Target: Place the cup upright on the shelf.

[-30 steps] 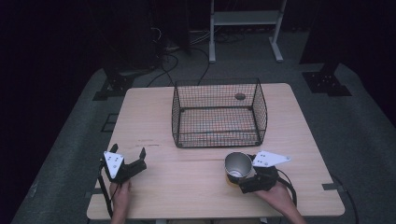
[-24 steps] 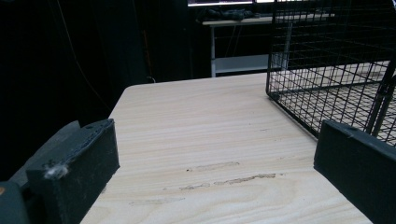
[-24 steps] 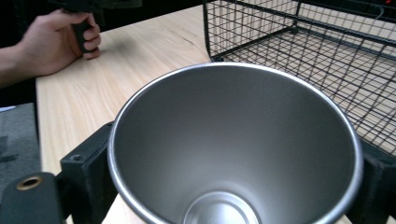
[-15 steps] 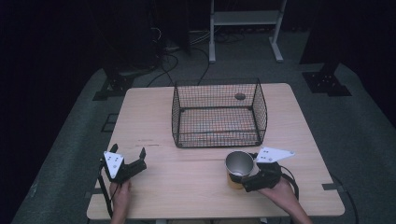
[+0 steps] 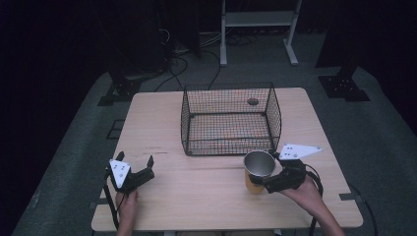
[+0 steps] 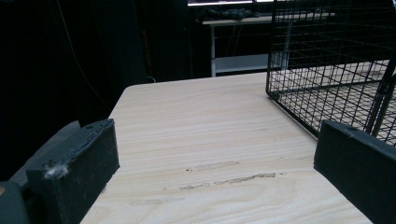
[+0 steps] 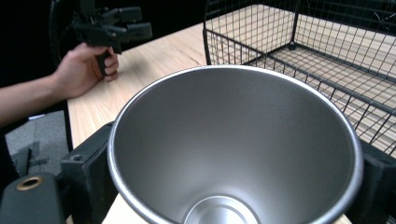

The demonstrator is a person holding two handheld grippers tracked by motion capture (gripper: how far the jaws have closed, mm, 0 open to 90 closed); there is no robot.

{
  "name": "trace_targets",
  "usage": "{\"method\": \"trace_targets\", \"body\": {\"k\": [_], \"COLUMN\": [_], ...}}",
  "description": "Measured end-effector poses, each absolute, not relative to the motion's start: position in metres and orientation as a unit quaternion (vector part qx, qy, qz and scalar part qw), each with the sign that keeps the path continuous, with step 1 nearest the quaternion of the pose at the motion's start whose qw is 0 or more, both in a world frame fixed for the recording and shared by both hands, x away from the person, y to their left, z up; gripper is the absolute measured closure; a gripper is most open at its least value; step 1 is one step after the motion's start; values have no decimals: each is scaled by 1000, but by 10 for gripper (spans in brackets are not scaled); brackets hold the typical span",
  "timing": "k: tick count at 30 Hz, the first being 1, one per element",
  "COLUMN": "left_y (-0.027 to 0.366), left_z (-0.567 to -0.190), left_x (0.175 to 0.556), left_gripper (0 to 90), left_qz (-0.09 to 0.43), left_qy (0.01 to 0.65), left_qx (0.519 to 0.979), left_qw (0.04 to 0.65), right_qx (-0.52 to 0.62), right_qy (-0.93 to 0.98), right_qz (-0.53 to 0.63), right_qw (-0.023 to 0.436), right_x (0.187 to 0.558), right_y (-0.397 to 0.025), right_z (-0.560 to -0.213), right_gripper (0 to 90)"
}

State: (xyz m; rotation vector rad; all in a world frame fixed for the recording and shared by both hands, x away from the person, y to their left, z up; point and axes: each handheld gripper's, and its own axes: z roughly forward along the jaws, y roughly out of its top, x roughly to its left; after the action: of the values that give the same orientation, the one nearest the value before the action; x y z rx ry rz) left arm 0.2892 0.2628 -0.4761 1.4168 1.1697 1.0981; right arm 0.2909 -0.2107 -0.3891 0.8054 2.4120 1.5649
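The right gripper [image 5: 259, 179] has its two black jaws on opposite sides of a steel cup [image 5: 258, 169], one at each flank of the wall below the rim, as the right gripper view shows with the cup [image 7: 233, 149] standing upright between them, mouth open to the camera and nothing inside. The grip on the body rather than the lip looks chosen to keep the cup level and steady. From above the cup sits at the near right of the table [image 5: 206, 196], just in front of the near right corner of a wire basket [image 5: 228, 120]; whether its base touches the wood or hangs slightly above it I cannot tell. The right hand [image 5: 300, 189] comes in from the bottom edge, forearm angled toward the middle, the gripper pointing left and a little forward, its grey plate uppermost and its cable looping behind the wrist.

The left gripper [image 5: 147, 172] holds nothing; its jaws stand wide apart, and the left gripper view shows bare wood between them with the basket [image 6: 336, 70] off to one side. It rests low near the table's near left corner, well apart from the cup, which reads as a waiting position. The left hand [image 5: 127, 204] wraps the handle from below, gripper aimed toward the basket. The basket itself stands at mid table and looks empty, an open landing place should the cup be meant for it
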Motion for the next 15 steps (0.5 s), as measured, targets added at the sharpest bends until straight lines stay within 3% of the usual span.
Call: {"method": "trace_targets", "body": {"k": [15], "left_y": [263], "left_z": [-476], "left_x": [289], "left_gripper": [0], "left_qz": [450], "left_qy": [480], "left_qx": [580], "left_qw": [480], "right_qx": [259], "right_qy": [798], "right_qz": [541], "right_qw": [62], "right_x": [309], "right_y": [-211], "right_z": [-352], "right_gripper": [95]}}
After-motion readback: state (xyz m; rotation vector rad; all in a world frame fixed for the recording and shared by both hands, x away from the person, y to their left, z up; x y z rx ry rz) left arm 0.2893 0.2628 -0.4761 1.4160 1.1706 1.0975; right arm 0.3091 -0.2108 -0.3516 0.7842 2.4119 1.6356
